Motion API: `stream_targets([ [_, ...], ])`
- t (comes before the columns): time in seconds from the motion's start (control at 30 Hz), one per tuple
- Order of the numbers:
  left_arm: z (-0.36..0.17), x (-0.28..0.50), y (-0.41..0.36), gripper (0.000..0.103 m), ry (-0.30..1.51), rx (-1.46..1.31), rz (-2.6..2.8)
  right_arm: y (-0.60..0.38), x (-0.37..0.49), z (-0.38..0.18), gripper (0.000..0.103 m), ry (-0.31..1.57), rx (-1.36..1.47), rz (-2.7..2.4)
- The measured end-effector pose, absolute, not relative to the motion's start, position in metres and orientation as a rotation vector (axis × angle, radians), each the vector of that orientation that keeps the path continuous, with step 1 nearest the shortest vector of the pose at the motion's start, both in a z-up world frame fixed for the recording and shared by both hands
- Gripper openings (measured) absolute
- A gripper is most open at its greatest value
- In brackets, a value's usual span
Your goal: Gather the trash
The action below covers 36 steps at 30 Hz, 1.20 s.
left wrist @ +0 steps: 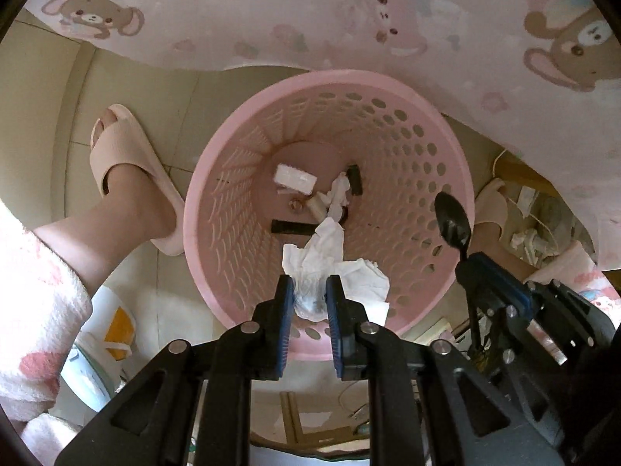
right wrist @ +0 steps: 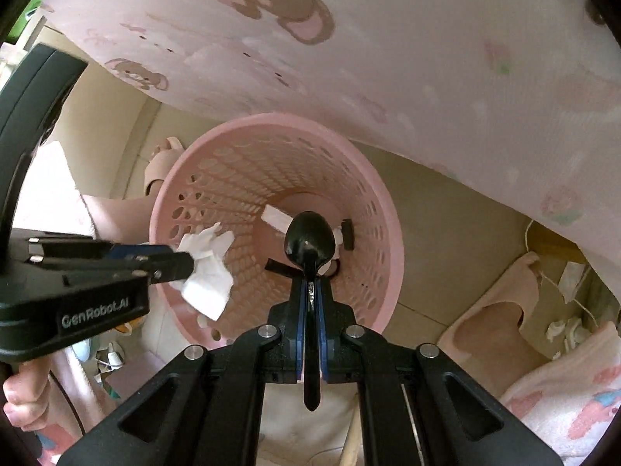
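A pink perforated trash basket stands on the floor below both grippers. My left gripper is shut on a crumpled white tissue and holds it over the basket's near rim. My right gripper is shut on a black plastic spoon, bowl forward, above the basket's opening. Earlier trash lies on the basket's bottom: a white block, white scraps and black strips.
A pink cartoon-print cloth hangs over the far side. The person's slippered feet stand left and right of the basket on a tiled floor. Cables and a power strip lie at right.
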<state>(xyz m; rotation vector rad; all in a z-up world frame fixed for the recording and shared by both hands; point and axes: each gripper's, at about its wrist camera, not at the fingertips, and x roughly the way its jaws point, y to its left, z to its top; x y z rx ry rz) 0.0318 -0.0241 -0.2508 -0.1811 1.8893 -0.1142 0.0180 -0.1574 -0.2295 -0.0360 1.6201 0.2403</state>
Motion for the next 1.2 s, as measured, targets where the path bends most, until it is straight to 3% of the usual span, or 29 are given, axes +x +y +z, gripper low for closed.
stream_targets([
  [0.1, -0.252, 0.03, -0.027, 0.026, 1.888, -0.147, -0.109, -0.157, 0.019, -0.232, 0.007, 1.62, -0.042, 0.232],
  [0.17, -0.254, 0.029, -0.027, 0.028, 1.888, -0.143, -0.114, -0.156, 0.018, -0.233, 0.007, 1.63, -0.045, 0.231],
  [0.27, -0.253, 0.03, -0.027, 0.041, 1.882, -0.129, -0.108, -0.153, 0.017, -0.236, 0.007, 1.648, -0.053, 0.236],
  [0.6, -0.24, 0.034, -0.023, 0.061, 1.818, -0.088, -0.067, -0.155, 0.019, -0.221, 0.012, 1.599, -0.063, 0.215],
  [1.03, -0.171, 0.051, -0.02, 0.068, 1.542, 0.001, -0.068, -0.165, 0.022, -0.152, 0.013, 1.387, -0.014, 0.168],
  [1.2, -0.125, 0.048, -0.023, 0.074, 1.319, 0.069, -0.069, -0.161, 0.014, -0.111, 0.013, 1.251, -0.063, 0.206],
])
